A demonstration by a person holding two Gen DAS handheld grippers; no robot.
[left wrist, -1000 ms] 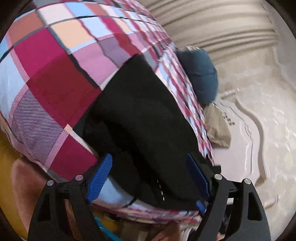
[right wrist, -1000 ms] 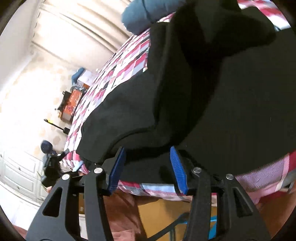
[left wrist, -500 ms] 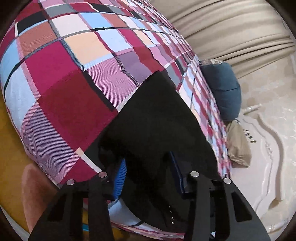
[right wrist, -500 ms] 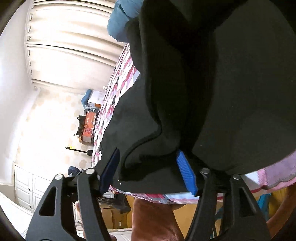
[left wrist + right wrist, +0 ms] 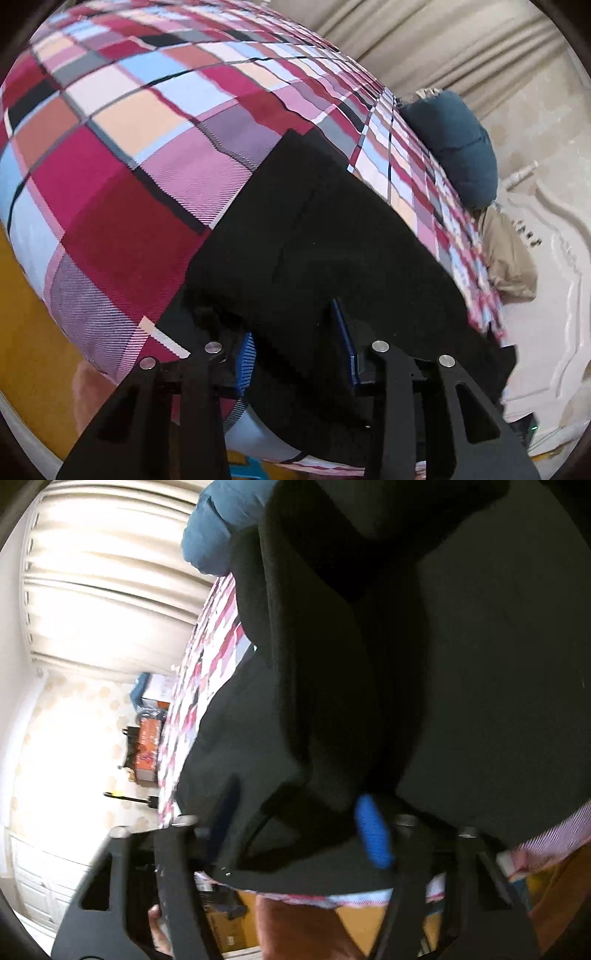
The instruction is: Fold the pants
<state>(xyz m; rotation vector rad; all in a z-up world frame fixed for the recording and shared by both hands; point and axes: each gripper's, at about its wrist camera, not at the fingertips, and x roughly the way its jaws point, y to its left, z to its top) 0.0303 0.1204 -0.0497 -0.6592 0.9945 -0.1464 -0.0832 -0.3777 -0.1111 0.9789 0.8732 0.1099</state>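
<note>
Black pants (image 5: 325, 236) are laid on a bed w/ a plaid cover (image 5: 122, 173) in red, pink, light blue & peach, near the bed's edge. A dark blue pillow (image 5: 458, 147) is seen further up the bed, w/ a tan cushion (image 5: 509, 254) just beside it on the carved cream headboard side. Beige curtains (image 5: 103, 587) are hung behind. In the right wrist view the pants are bunched into thick folds that block most of the frame; some orange boxes (image 5: 147, 746) are spotted on the far side of the bed.

Left tool (image 5: 295, 347): jaws narrowed, have just been closing, & the hem edge of the pants is pinched between the blue pads (image 5: 247, 354).

Right tool (image 5: 299, 830): also just been closing, now narrow, w/ a fold of the black fabric clamped between its pads; that bit is blurry tbh.
</note>
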